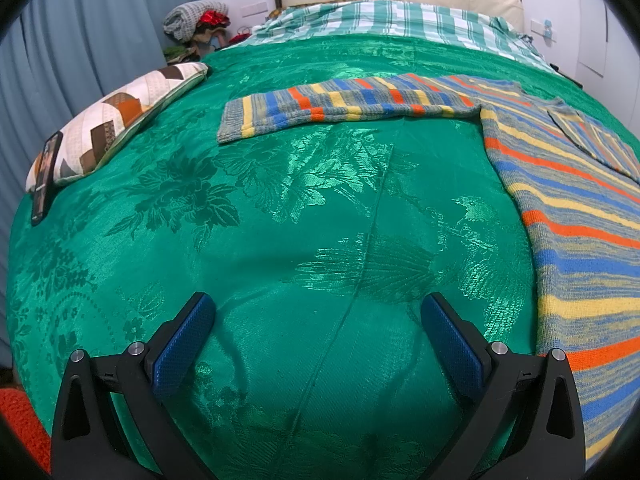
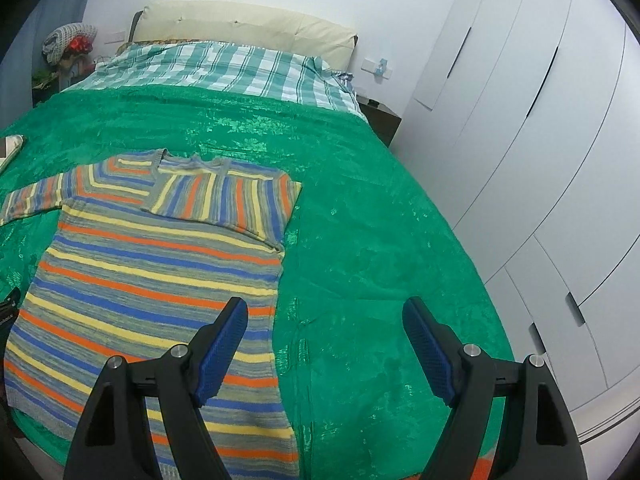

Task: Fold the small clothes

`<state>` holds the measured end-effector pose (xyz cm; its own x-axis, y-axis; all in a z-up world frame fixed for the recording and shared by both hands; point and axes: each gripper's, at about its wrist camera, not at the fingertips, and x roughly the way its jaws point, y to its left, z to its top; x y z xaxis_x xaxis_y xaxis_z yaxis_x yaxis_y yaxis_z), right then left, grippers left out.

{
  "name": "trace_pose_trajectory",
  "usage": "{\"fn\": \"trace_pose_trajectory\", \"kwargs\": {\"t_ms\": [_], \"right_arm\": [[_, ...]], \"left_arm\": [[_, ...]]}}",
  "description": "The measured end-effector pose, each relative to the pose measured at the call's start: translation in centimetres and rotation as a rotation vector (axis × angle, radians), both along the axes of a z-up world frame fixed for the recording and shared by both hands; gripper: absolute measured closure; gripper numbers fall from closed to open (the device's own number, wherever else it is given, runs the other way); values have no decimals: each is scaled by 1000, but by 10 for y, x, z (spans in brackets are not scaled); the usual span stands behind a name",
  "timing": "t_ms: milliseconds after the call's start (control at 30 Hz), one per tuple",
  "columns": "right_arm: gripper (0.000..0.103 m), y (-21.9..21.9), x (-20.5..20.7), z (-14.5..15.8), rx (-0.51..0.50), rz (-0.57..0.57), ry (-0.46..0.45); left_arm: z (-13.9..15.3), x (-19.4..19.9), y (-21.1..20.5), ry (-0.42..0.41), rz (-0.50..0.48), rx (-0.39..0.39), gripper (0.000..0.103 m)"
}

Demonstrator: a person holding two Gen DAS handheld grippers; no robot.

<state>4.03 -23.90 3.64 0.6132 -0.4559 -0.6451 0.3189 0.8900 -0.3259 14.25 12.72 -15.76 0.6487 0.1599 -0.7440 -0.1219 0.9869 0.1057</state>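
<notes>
Left gripper (image 1: 318, 334): jaws spread wide, nothing between the blue textured pads (image 1: 182, 344), held above bare green bedspread (image 1: 280, 220), just left of the sweater's body. Right gripper (image 2: 324, 344): jaws likewise wide apart and empty, its left pad (image 2: 222, 350) seen over the sweater's lower right part, its right pad over the spread; whether either touches the fabric cannot be told. Striped knit sweater (image 2: 140, 280): bands of blue, orange, yellow and grey; lies flat on the bedspread, hem toward the near edge of the bed, neckline toward the headboard. One sleeve (image 1: 344, 106) stretched straight out to the left across the spread, cuff at the far left end. Other sleeve (image 2: 228, 200) folded in and lying across the chest, stripes running upright against the body's level bands. Bedspread: shiny green, woven with flowers and birds, a long crease down the middle in the left wrist view. Patchwork cushion (image 1: 116, 120): at the left edge of the bed, well apart from the sweater. Dark phone (image 1: 46, 178): propped against the cushion's near end. Checked green-and-white bedding (image 2: 224, 68): at the head of the bed, below a cream headboard (image 2: 248, 26). White wardrobe doors (image 2: 540, 140): along the right side of the bed
</notes>
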Motion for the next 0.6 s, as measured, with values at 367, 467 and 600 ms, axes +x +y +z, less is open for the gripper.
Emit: {"fn": "trace_pose_trajectory", "kwargs": {"t_ms": [367,467,600], "right_arm": [[24,0,-1,3,-16,-18,7],[24,0,-2,4,-20,-22,8],[24,0,-2,4,-24,-25,9]], "left_arm": [[0,0,0,0,0,0,0],[0,0,0,-1,0,1,0],[0,0,0,-1,0,1,0]]}}
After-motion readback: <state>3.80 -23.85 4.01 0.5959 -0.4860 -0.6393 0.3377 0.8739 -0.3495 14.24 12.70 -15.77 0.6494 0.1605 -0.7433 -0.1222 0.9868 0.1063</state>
